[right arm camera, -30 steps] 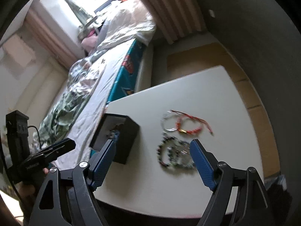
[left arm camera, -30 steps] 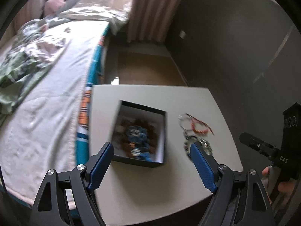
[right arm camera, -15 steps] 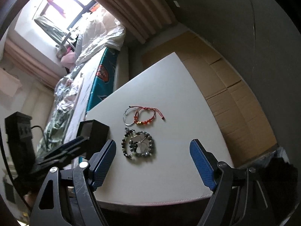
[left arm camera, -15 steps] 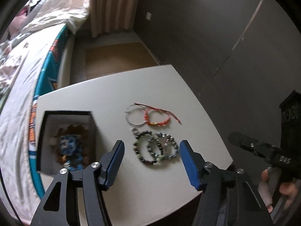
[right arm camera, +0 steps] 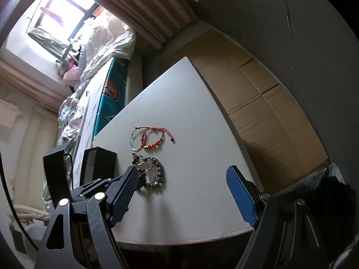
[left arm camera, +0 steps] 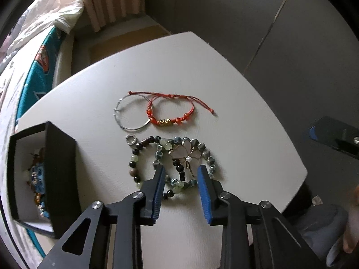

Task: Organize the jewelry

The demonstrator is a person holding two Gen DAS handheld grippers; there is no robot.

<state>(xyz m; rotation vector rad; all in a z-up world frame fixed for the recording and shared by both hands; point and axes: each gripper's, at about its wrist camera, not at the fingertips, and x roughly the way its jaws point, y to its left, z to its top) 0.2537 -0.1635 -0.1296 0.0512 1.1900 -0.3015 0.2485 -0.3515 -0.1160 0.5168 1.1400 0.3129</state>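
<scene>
On the white table (left arm camera: 235,85) lie a red cord bracelet (left arm camera: 171,117), a thin silver hoop (left arm camera: 132,114), two beaded bracelets (left arm camera: 161,163) and a pale flower brooch (left arm camera: 186,152) on top of them. My left gripper (left arm camera: 181,174) is open, its jaws low over the near side of the beaded bracelets and the brooch. A black jewelry box (left arm camera: 42,177) holding blue and brown beads stands at the left. My right gripper (right arm camera: 181,177) is open and empty, held back above the table's near edge, the beaded pile (right arm camera: 150,172) ahead of it.
A bed with a teal-edged mattress (left arm camera: 29,71) runs along the table's left side. Dark walls stand behind and to the right. Flattened cardboard (right arm camera: 258,94) covers the floor right of the table. The left gripper shows in the right wrist view (right arm camera: 94,186).
My left gripper swung right from over the box, dropped toward the beaded bracelets and narrowed its jaws. My right gripper pulled back and to the right, still wide open.
</scene>
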